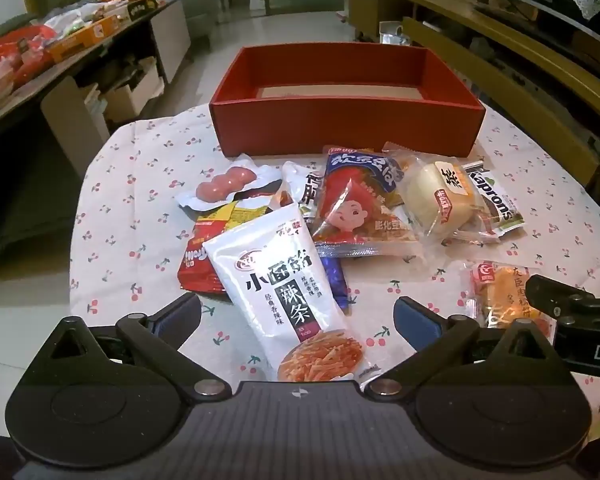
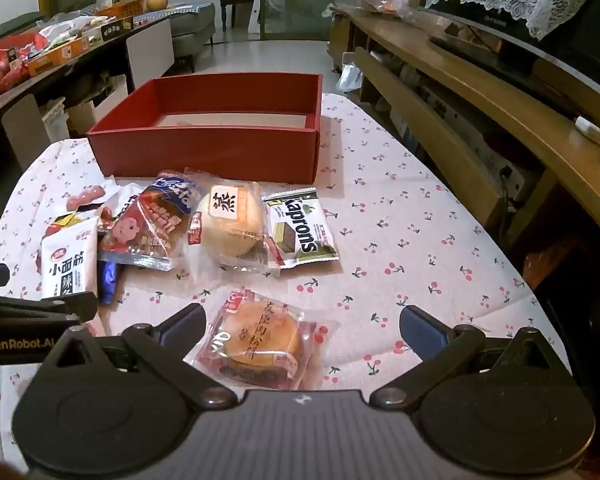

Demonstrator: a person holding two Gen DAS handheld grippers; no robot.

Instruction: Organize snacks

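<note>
An empty red box [image 1: 346, 128] [image 2: 204, 152] stands at the far side of the cherry-print tablecloth [image 1: 140, 220] [image 2: 400, 240]. In front of it lie several snack packs: a white spicy-strip pouch [image 1: 284, 292] [image 2: 70, 268], a red cartoon bag [image 1: 360, 208] [image 2: 148, 228], a pale steamed bun [image 1: 440, 200] [image 2: 230, 224], a Kaprons wafer [image 1: 494, 200] [image 2: 300, 228] and a pink sausage pack [image 1: 226, 186]. My left gripper [image 1: 298, 316] is open above the near end of the white pouch. Open too, my right gripper [image 2: 302, 326] straddles a round pastry pack [image 2: 260, 340] [image 1: 500, 296] without touching it.
A cluttered dark side table [image 1: 40, 60] [image 2: 40, 52] with boxes and bags runs along the left. A wooden TV cabinet [image 1: 520, 60] [image 2: 500, 100] borders the right. The tablecloth's right half [image 2: 440, 260] holds no packs. A red chip bag [image 1: 198, 264] lies under the white pouch.
</note>
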